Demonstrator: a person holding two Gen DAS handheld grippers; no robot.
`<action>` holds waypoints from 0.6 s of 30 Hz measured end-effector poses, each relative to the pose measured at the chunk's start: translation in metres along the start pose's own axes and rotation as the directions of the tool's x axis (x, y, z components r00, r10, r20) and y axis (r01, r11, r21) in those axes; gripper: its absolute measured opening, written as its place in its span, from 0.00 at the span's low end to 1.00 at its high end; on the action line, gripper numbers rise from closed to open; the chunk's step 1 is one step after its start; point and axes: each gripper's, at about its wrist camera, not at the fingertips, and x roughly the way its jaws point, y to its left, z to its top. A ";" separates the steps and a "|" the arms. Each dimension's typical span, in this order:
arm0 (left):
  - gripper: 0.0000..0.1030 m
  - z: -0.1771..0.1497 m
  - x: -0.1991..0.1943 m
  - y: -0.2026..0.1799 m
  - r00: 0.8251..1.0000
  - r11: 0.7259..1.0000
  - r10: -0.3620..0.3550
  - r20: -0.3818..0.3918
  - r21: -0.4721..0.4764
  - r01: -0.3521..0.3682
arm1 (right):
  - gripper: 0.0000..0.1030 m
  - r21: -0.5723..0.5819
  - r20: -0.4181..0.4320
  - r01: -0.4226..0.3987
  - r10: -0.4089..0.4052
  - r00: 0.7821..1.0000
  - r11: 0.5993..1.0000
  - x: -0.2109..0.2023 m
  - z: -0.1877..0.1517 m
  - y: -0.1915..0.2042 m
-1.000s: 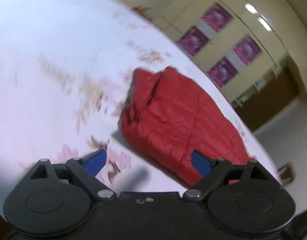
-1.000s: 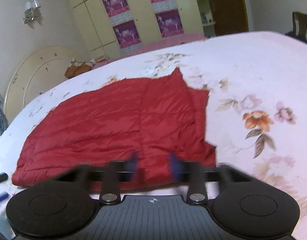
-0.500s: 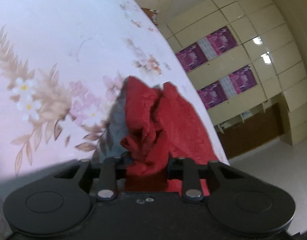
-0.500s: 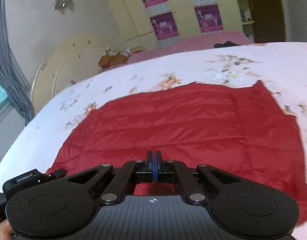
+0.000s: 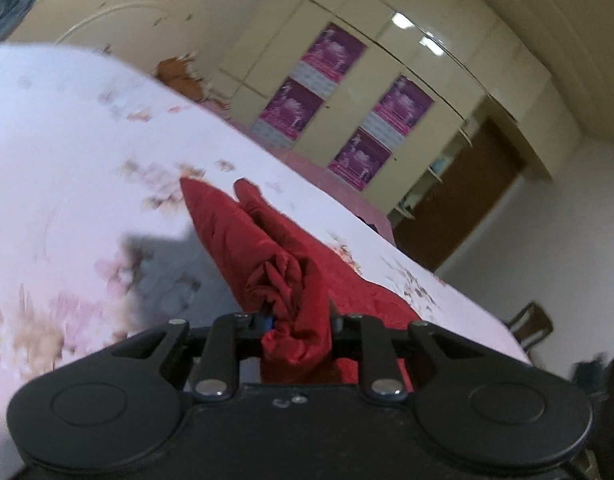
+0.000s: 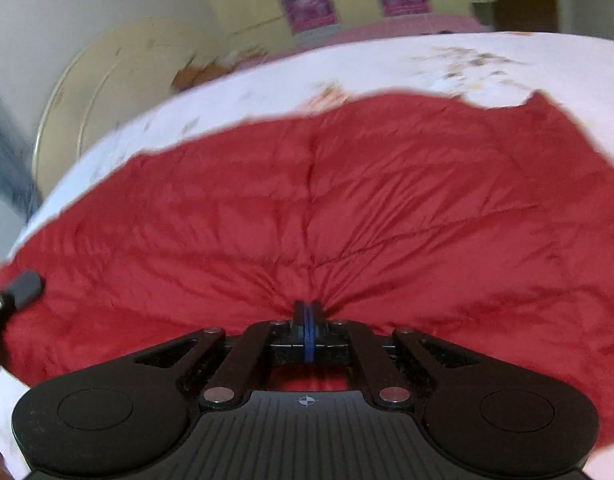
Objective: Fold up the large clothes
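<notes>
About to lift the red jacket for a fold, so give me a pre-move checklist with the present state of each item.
1. Left tongs grip on the jacket: ok, a bunched wad of red fabric is clamped between the jaws.
2. Right tongs grip on the jacket: ok, jaws shut, creases fan out from the pinch.
3. Jacket spread ahead of the right tongs: ok, it lies mostly flat on the bed.
4. Edge gripped evenly by the left tongs: not ok, the fabric there is crumpled.
5. Nothing lying on the jacket: ok in the part seen.
6. Both grips on the same edge: cannot tell.
</notes>
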 end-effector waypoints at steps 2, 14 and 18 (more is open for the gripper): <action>0.20 0.004 -0.002 -0.005 1.000 1.000 -0.006 -0.007 0.019 0.007 | 0.00 -0.004 0.013 -0.011 0.011 1.000 1.000 -0.025 0.000 -0.002; 0.20 0.006 -0.006 -0.045 0.997 0.983 -0.072 -0.022 0.167 0.074 | 0.00 0.054 -0.105 -0.036 0.042 0.994 0.998 -0.017 -0.050 -0.018; 0.20 0.000 -0.009 -0.082 0.992 0.957 -0.123 -0.010 0.263 0.121 | 0.00 0.096 -0.110 -0.093 0.103 0.989 0.991 -0.012 -0.050 -0.034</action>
